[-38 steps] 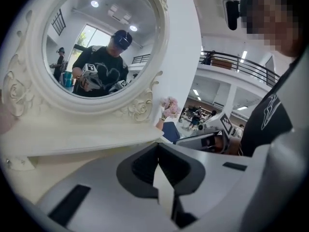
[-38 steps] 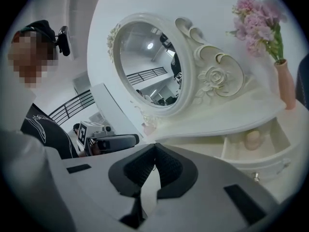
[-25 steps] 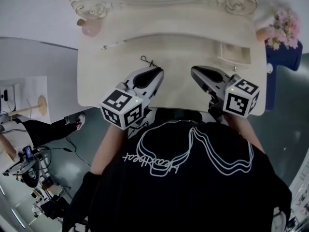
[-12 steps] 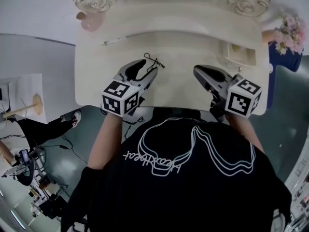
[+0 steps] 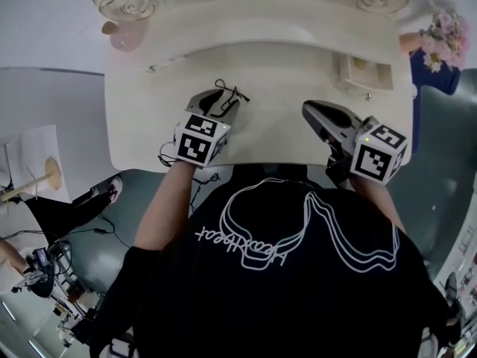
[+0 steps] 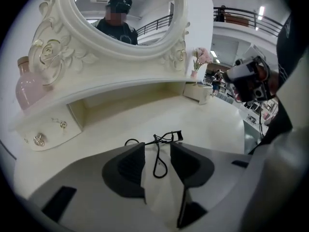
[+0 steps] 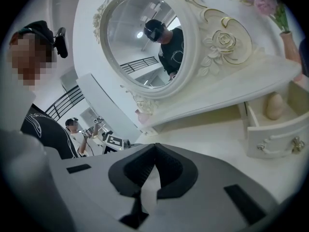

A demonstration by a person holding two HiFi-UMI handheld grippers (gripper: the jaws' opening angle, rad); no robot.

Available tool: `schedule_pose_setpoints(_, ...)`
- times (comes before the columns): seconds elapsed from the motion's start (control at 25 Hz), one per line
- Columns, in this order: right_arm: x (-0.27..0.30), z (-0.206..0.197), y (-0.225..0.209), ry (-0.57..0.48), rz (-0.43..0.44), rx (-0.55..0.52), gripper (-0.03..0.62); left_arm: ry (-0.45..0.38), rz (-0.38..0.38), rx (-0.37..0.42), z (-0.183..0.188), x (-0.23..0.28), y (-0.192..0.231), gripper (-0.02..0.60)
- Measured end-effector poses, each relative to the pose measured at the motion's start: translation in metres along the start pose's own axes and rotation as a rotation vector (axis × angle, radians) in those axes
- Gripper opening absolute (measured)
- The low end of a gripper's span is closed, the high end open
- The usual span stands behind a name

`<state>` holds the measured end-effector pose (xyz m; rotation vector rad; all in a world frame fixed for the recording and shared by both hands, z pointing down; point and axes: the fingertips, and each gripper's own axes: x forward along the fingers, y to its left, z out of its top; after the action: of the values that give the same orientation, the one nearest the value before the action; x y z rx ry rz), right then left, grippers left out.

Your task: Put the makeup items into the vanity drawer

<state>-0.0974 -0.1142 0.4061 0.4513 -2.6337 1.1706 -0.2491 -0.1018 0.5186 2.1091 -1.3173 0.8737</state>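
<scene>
A black eyelash curler [image 5: 232, 92] [image 6: 174, 136] lies on the cream vanity top [image 5: 283, 125]. My left gripper [image 5: 216, 104] [image 6: 157, 147] sits low over it, its jaws apart and closing, with the curler's handle loops on the tabletop between the pads and not pressed. My right gripper [image 5: 317, 112] [image 7: 154, 147] is shut and empty, hovering near the front edge on the right. The small right drawer [image 5: 365, 74] [image 7: 270, 129] stands open with a beige egg-shaped sponge [image 7: 274, 105] inside.
An oval mirror [image 6: 123, 13] [image 7: 145, 37] rises at the back. A pink bottle [image 5: 123, 36] [image 6: 29, 88] stands back left, above a closed drawer [image 6: 50, 129]. A thin stick [image 5: 168, 64] lies near the back ledge. Pink flowers [image 5: 440, 39] stand at the right end.
My left gripper's jaws have gone from closed to apart, and it has come forward so the curler's handle lies between them. The right gripper has stayed put.
</scene>
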Motion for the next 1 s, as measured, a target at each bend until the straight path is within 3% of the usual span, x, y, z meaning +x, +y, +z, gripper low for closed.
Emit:
schedule_pose_setpoints(0.24,-0.012,0.003,-0.003,-0.035,-0.029,0.008,0.006,0.063,-0.009,0.057,-0.008,0.012,-0.004,0.137)
schedule_pose_setpoints(0.44,-0.018,0.0,-0.006,-0.052,-0.045,0.017,0.006,0.07,0.013,0.116,-0.005,0.015,-0.006,0.033)
schedule_pose_setpoints(0.72,-0.027,-0.002,-0.008,-0.068,-0.055,0.022,0.006,0.074,0.023,0.174,-0.002,0.018,-0.01,0.025)
schedule_pose_setpoints(1.0,-0.032,0.001,-0.005,-0.076,-0.051,0.012,0.006,0.037,0.019,0.127,0.007,0.011,-0.011,0.023)
